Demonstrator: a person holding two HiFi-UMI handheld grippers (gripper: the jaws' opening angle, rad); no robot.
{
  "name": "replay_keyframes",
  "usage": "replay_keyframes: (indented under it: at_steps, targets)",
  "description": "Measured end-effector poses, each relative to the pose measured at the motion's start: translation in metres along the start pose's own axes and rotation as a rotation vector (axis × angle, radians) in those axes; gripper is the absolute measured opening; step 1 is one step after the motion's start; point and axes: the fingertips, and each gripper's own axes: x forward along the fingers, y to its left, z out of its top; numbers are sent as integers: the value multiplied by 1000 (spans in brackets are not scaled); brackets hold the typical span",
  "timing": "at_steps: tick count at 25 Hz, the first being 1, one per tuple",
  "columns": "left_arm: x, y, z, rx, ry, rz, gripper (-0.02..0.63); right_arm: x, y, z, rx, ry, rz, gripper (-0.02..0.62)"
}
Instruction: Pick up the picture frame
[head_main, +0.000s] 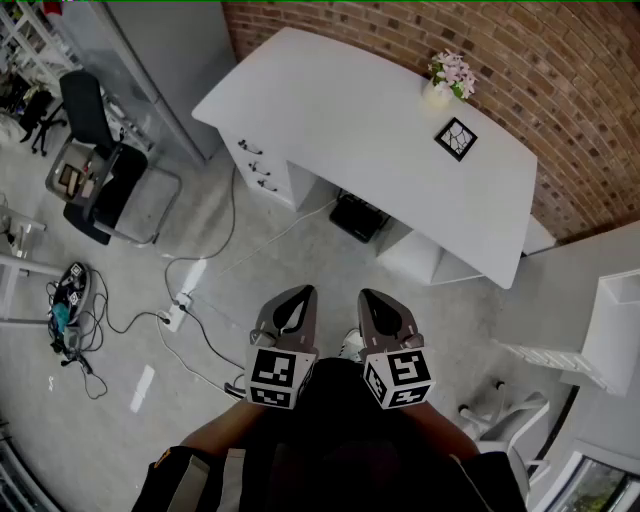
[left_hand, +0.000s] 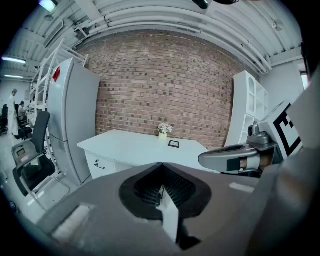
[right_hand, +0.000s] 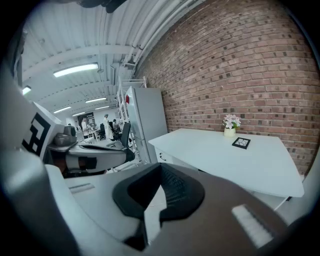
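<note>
A small black picture frame (head_main: 456, 138) lies flat on the white desk (head_main: 350, 120), near a pot of pink flowers (head_main: 450, 75) by the brick wall. It also shows far off as the frame (left_hand: 173, 144) in the left gripper view and the frame (right_hand: 241, 142) in the right gripper view. My left gripper (head_main: 298, 296) and right gripper (head_main: 372, 298) are held side by side over the floor, well short of the desk. Both are shut with nothing between the jaws.
A black office chair (head_main: 95, 150) and a grey cabinet (head_main: 165, 60) stand to the left. Cables and a power strip (head_main: 175, 315) lie on the floor. A black box (head_main: 358, 215) sits under the desk. White shelving (head_main: 600, 330) stands at the right.
</note>
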Motion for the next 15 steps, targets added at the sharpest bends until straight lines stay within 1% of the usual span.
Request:
replay_keyframes:
  at_steps: [15]
  targets:
    - [-7,16,4,5,-13,10,-5,9,9,6,-4,-7,-1,2]
